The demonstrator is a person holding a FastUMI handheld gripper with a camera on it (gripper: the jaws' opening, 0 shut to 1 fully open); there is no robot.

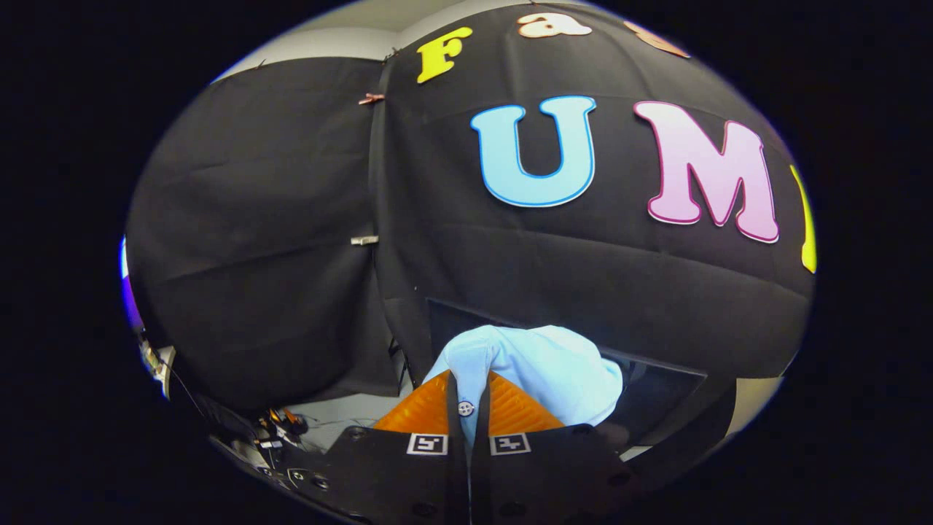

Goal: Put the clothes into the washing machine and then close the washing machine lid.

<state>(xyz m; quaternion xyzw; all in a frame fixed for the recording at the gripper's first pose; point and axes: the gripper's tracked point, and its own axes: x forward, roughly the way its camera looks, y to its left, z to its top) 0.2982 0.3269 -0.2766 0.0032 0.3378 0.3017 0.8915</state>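
Fingers [510, 412] of the gripper [466, 408] press together on a light blue shirt [547, 364], a buttoned strip of it pinched between them. Most of the cloth bunches just beyond the fingertips, held up in front of the black cloth wall [291, 219] and a dark opening [656, 394] behind it.

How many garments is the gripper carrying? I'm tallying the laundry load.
1: a light blue shirt, pinched between the fingers of the gripper at its buttoned edge, bunching just beyond them. Others may be hidden.
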